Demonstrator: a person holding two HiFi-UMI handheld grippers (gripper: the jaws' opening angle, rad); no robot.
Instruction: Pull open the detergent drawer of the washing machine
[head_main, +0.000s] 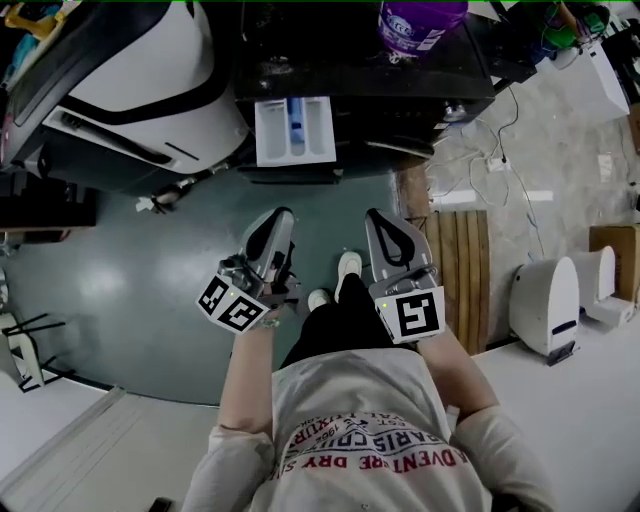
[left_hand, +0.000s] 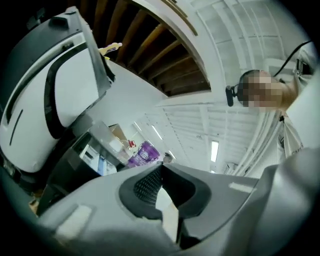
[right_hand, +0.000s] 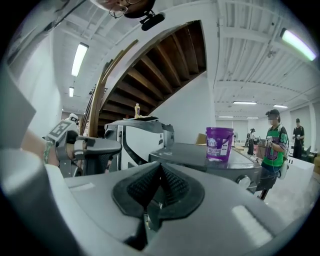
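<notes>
Detergent drawer (head_main: 295, 130) is seen in the head view already drawn out of the dark washing machine (head_main: 400, 90). It projects from the machine's front with its white tray and blue compartment exposed from above. A purple tub (head_main: 420, 22) stands on top of the machine, to the right of the drawer and apart from it.

Both grippers are held near the person's body, above the green floor (head_main: 150, 280) and well apart from the drawer. The left gripper (head_main: 280, 218) is shown with its jaws brought together and nothing between them. The right gripper (head_main: 380, 218) is likewise closed and empty in its own view, where its ribbed pads (right_hand: 172, 182) meet at the tip.

The pull is judged to be done, or very nearly so, since the tray is clear of its slot. What remains is best handled by leaving the drawer alone. Any further move should be kept away from the projecting front edge, so that the drawer is neither knocked back in nor twisted on its runners.

If more opening is wanted, one gripper should be opened and set on the middle of the drawer's front lip. The lip should then be drawn straight out along the line of the slot, without lifting and without side pull.
</notes>
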